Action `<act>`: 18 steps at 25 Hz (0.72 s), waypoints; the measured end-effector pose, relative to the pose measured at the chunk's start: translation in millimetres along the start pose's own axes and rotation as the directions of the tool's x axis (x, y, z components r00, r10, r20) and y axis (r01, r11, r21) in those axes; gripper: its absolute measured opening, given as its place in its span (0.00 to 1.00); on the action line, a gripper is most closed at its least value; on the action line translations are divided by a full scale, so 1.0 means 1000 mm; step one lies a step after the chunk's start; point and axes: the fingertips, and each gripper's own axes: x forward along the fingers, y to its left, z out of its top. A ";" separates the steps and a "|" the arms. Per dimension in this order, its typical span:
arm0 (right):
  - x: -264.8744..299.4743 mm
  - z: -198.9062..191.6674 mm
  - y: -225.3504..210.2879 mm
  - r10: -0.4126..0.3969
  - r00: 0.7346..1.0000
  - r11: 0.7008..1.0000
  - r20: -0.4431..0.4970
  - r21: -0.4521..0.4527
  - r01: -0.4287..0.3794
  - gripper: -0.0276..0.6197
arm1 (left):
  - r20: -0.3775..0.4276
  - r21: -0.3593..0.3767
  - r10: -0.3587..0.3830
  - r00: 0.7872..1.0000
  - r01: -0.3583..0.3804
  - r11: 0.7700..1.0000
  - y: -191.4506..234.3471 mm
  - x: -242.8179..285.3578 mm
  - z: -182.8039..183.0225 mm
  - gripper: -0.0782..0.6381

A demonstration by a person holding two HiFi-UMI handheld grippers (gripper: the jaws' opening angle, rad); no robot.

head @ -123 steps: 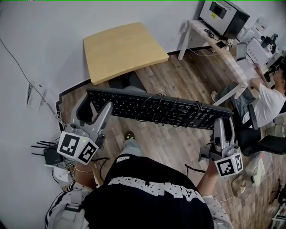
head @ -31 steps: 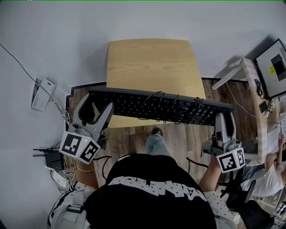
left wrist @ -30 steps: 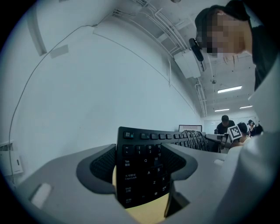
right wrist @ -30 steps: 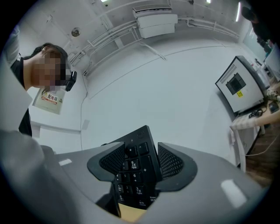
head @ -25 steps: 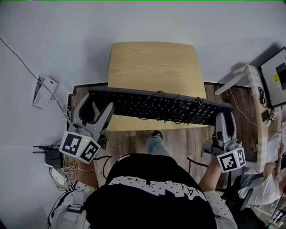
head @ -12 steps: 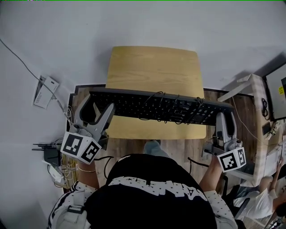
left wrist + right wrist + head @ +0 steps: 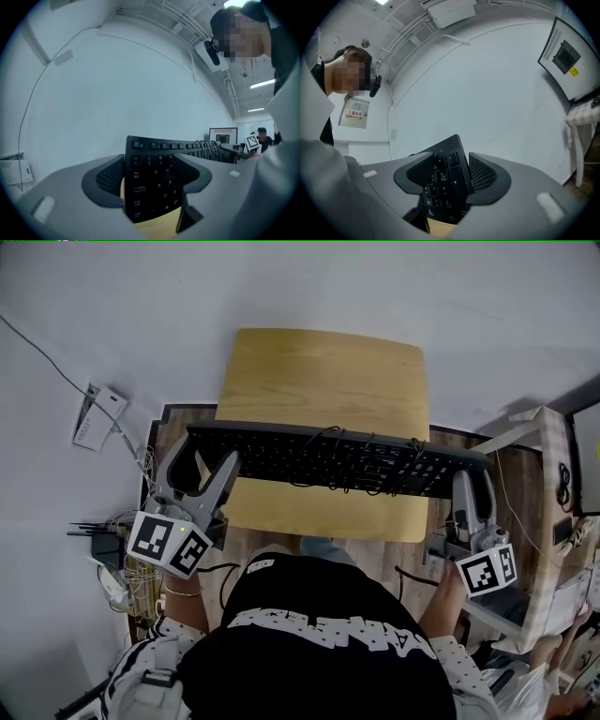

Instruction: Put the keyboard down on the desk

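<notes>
Two clamps: left gripper [image 7: 202,467] and right gripper [image 7: 473,487] pinch the keyboard [image 7: 337,463] ends. The desk [image 7: 319,371] near edge now sits beneath it, so lowering looks possible.

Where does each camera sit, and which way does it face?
Head view: on the person's head, facing down at the keyboard over the desk; black shirt shows.
Left gripper view: on the left gripper, looking along its jaws at the keyboard's left end; head shows.
Right gripper view: on the right gripper, looking at the right end; head shows.
All share the keyboard.
</notes>
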 end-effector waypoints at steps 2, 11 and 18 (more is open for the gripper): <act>0.003 -0.004 -0.005 0.005 1.000 1.000 -0.013 0.009 -0.005 0.42 | -0.011 -0.004 0.012 1.000 -0.012 1.000 0.000 0.001 -0.005 0.53; 0.004 -0.018 -0.014 -0.018 0.999 0.998 -0.048 0.051 0.021 0.42 | -0.066 -0.002 0.015 0.998 -0.016 1.000 0.001 0.005 -0.013 0.53; 0.001 -0.026 -0.019 -0.048 0.996 0.997 -0.073 0.056 0.052 0.42 | -0.093 -0.007 -0.006 0.996 0.006 1.000 0.003 0.012 -0.026 0.53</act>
